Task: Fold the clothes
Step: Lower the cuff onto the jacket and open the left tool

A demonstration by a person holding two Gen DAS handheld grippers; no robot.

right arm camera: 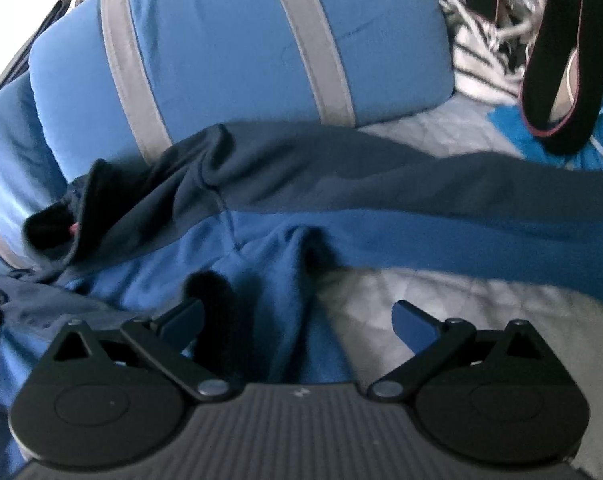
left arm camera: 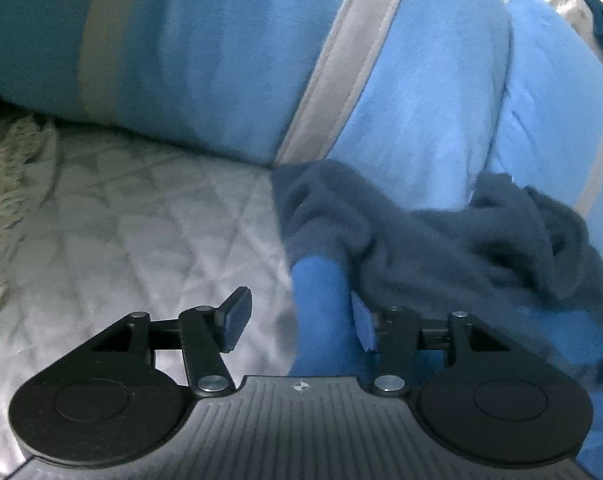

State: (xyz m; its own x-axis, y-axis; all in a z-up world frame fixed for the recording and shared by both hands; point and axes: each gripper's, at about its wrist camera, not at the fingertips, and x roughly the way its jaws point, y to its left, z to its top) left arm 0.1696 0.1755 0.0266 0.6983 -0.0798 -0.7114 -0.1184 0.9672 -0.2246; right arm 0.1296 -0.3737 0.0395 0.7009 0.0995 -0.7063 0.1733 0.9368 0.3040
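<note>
The left gripper (left arm camera: 297, 320) stood with its jaws apart, a fold of the blue garment (left arm camera: 321, 312) lying between them; the cloth lay close against the right-hand pad, though the blur did not show whether it touched, and the left-hand pad was clear of it. The right gripper (right arm camera: 297, 320) was spread wide, its pads pressing on nothing, with a ridge of the same garment (right arm camera: 285, 264) running up the gap between them.

The garment was soft, fleecy cloth in two tones, bright blue below and dark navy above, rumpled into loose folds. It lay on the bed, spread across the pale quilted bedspread (left arm camera: 121, 220), whose satiny surface was stitched in diamonds. Its navy part bunched against a plump blue pillow (right arm camera: 229, 52) crossed by grey bands, just beyond both grippers. In the right wrist view, well beyond the garment, a black strap (right arm camera: 561, 60) with thin pink edging hung over striped black-and-white cloth (right arm camera: 481, 64).
</note>
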